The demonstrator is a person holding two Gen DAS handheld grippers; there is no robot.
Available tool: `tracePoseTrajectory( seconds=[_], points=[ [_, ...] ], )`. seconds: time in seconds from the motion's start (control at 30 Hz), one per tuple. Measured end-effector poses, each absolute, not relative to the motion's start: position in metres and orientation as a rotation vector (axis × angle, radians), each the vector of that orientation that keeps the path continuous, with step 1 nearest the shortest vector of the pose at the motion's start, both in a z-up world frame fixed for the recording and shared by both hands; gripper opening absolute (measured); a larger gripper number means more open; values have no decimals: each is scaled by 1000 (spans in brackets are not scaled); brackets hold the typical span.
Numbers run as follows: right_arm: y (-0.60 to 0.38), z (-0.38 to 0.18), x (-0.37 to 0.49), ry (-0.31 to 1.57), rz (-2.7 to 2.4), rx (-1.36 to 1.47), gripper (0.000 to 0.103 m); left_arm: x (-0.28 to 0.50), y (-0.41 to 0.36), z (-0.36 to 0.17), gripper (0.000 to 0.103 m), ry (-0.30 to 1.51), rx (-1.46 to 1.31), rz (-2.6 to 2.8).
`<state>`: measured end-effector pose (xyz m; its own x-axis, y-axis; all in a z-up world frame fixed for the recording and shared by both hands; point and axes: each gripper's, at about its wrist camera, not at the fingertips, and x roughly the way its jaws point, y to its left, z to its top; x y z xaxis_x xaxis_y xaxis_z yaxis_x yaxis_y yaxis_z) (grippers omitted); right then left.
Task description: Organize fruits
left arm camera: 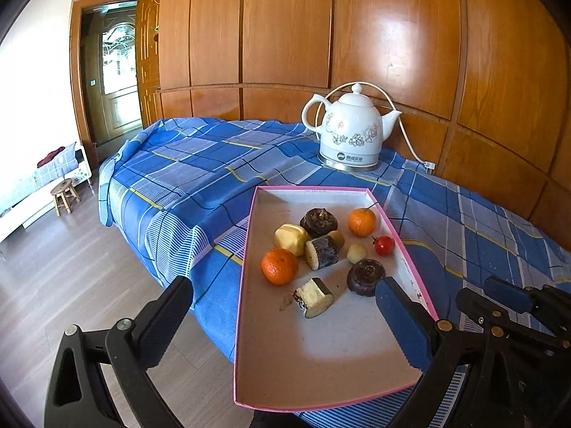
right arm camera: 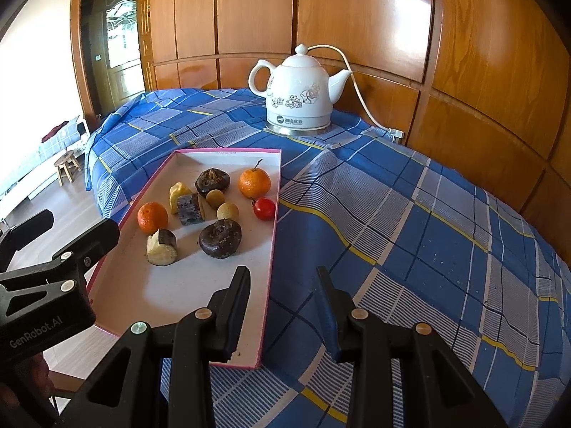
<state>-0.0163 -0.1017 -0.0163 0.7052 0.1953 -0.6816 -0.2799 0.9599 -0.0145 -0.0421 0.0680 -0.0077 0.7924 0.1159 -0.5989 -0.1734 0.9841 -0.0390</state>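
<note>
While hovering over the pink tray (left arm camera: 249, 235) on the bed (left arm camera: 185, 185): left tongs (left arm camera: 283, 308) spread wide, empty; right tongs (right arm camera: 282, 285) parted, gripping nothing, astride the tray's right rim. Fruit mid-tray: oranges (left arm camera: 279, 266), tomato (left arm camera: 384, 245). Kettle (left arm camera: 351, 132) far behind.

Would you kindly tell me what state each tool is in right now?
Left tool: open wide, holding nothing, over the pink tray.
Right tool: open with a narrow gap, holding nothing, straddling the tray's edge.
</note>
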Motion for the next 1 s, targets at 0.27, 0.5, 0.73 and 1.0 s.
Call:
tracePoseTrajectory(
  seconds=[0.27,0.5,0.73,1.0],
  points=[
    [-99,-16,-19,732,267,-132,36,-43,68,-7,103,632,-90,146],
    [-98,-16,-19,731,269,-133,37,-44,68,-7,103,636,-92,150],
    [-97,-17,-20,734,271,-134,37,-42,69,-8,103,645,-92,147],
    [-98,-20,-16,740,277,-132,36,-40,68,-11,103,654,-86,143]
  ],
)
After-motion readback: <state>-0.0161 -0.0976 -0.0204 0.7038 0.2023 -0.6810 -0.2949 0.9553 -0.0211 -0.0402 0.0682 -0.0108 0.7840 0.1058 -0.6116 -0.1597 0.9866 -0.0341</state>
